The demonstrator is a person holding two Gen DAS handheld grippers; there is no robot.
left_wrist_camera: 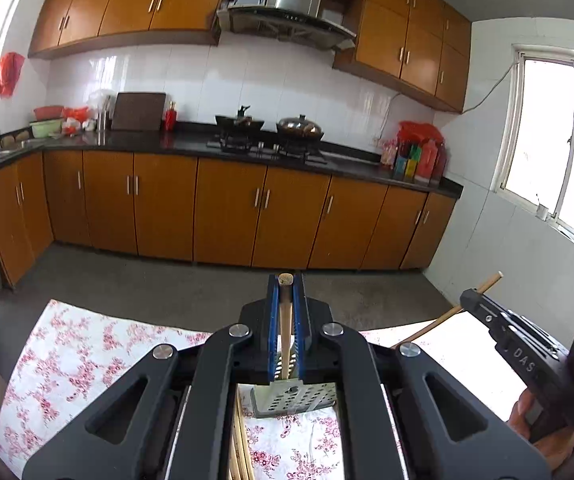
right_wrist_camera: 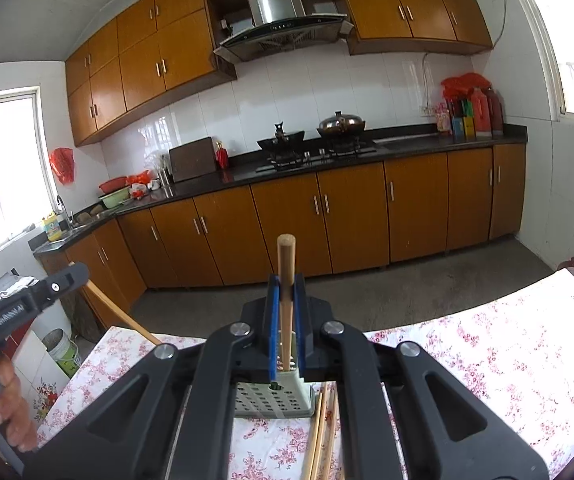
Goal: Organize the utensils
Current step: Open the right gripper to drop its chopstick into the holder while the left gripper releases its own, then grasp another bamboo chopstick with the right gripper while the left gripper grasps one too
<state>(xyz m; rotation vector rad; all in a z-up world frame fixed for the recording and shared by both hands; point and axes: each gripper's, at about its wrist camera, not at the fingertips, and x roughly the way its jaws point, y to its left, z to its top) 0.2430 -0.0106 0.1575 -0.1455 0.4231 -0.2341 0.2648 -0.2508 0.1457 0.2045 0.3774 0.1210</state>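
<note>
The surface (left_wrist_camera: 87, 344), under a flowered cloth, carries a perforated holder (right_wrist_camera: 273, 400) lying near its middle, with loose chopsticks (right_wrist_camera: 321, 432) just beside it. Above it, the left claw (left_wrist_camera: 285, 312) is clamped tight on one chopstick (left_wrist_camera: 285, 328), and the right claw (right_wrist_camera: 285, 312) is likewise closed on another chopstick (right_wrist_camera: 285, 280), each stick standing up past the pads. The step in hand looks like carrying both sticks to the holder. Next, each tip must be lowered and lined up with the holder's opening before the claw lets go.
</note>
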